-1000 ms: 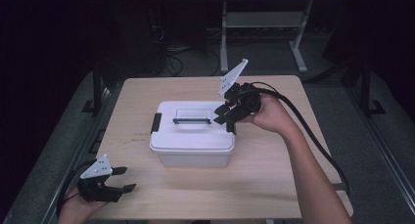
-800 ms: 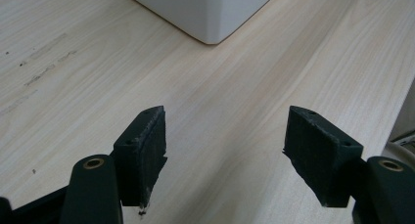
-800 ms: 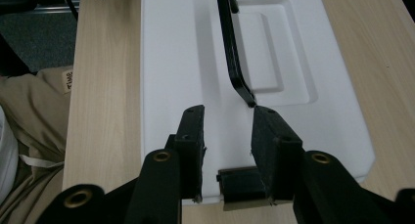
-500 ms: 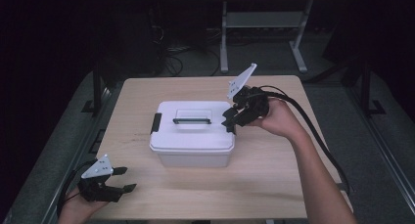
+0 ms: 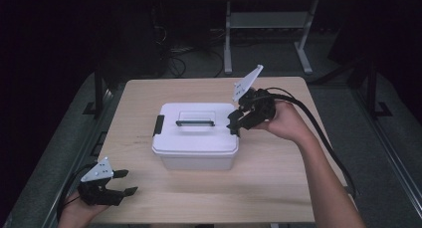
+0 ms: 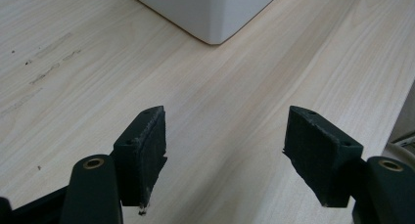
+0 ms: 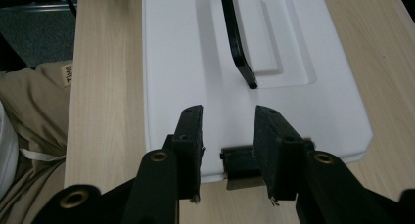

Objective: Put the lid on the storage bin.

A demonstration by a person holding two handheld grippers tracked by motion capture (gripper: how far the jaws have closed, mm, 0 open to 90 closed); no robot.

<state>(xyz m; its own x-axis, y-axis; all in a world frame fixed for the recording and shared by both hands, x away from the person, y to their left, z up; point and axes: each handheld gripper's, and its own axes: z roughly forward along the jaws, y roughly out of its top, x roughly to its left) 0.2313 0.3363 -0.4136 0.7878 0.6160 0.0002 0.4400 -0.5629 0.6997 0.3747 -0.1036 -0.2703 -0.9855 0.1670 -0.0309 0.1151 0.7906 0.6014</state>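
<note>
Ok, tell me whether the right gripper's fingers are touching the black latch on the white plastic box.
Cannot tell. In the right gripper view the fingers straddle the black latch at the white plastic box edge, but no plain contact or gap shows.

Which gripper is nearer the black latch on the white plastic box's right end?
Right. The right gripper sits at the white plastic box, its jaws either side of the black latch. The left gripper rests at the table's near left corner, apart from the box.

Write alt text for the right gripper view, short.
The right gripper hovers over the near edge of a white lidded storage box, its two black jaws slightly apart on either side of the box's black latch. The lid's black carry handle lies flat beyond, and the wooden table flanks the box.
</note>
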